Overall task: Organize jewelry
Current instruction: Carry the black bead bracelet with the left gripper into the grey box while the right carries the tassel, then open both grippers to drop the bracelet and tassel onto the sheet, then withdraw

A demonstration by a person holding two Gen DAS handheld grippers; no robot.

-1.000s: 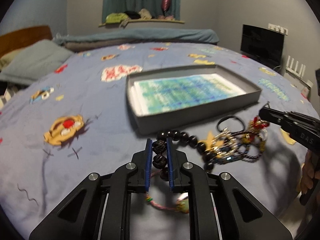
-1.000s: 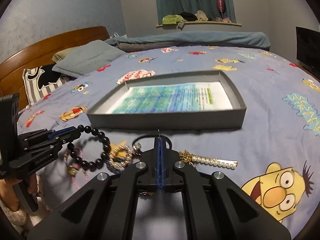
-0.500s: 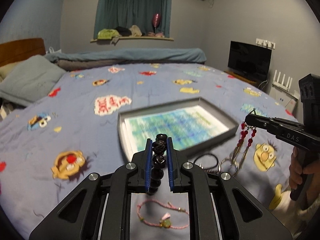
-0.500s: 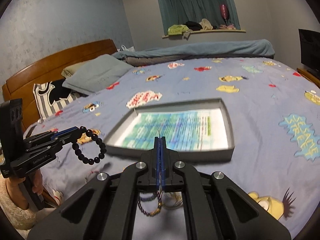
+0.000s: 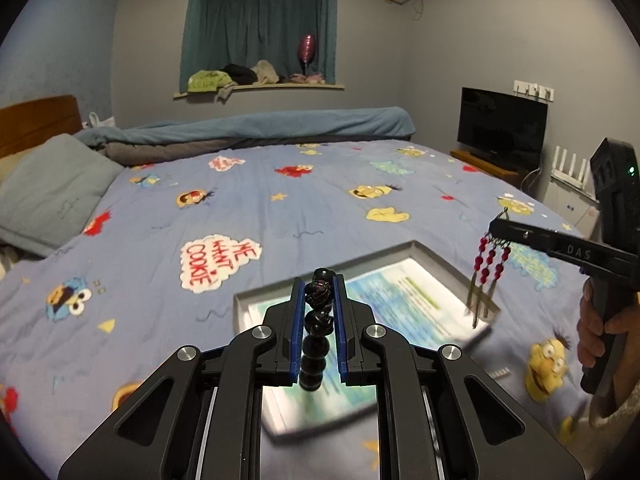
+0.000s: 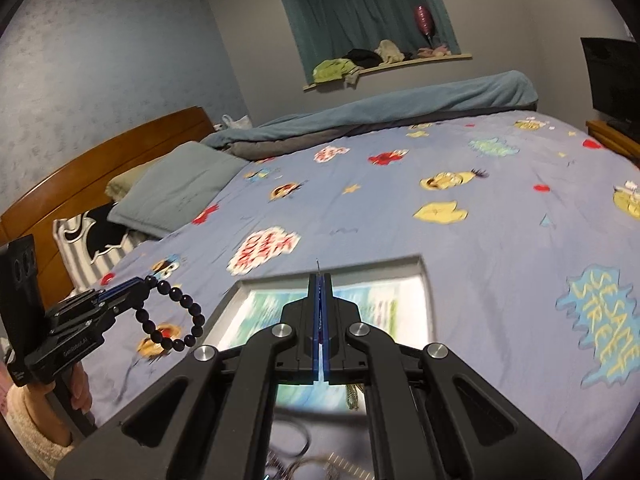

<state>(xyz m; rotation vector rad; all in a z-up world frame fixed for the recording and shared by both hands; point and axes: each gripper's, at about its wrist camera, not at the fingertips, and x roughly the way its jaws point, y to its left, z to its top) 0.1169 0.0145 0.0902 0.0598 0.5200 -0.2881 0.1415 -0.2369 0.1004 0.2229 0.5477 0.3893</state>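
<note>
My left gripper (image 5: 318, 284) is shut on a black bead bracelet (image 5: 317, 320) and holds it in the air above the near end of the grey tray (image 5: 436, 258). In the right wrist view the bracelet (image 6: 172, 320) hangs from the left gripper (image 6: 146, 282) left of the tray (image 6: 328, 270). My right gripper (image 6: 319, 280) is shut on a red bead tassel earring (image 5: 486, 272), which dangles over the tray's right edge in the left wrist view. The right gripper (image 5: 494, 224) shows there at the right.
The tray lies on a blue cartoon-print bedspread (image 5: 280, 200) and holds a blue-green printed sheet (image 5: 400, 300). Other jewelry, blurred, lies on the bed below the right gripper (image 6: 296, 452). A grey pillow (image 6: 176, 188), wooden headboard (image 6: 100, 164) and TV (image 5: 502, 128) surround the bed.
Both grippers have lifted their jewelry off the bed and moved forward over the tray. The remaining jewelry pile has dropped out of the left wrist view.
</note>
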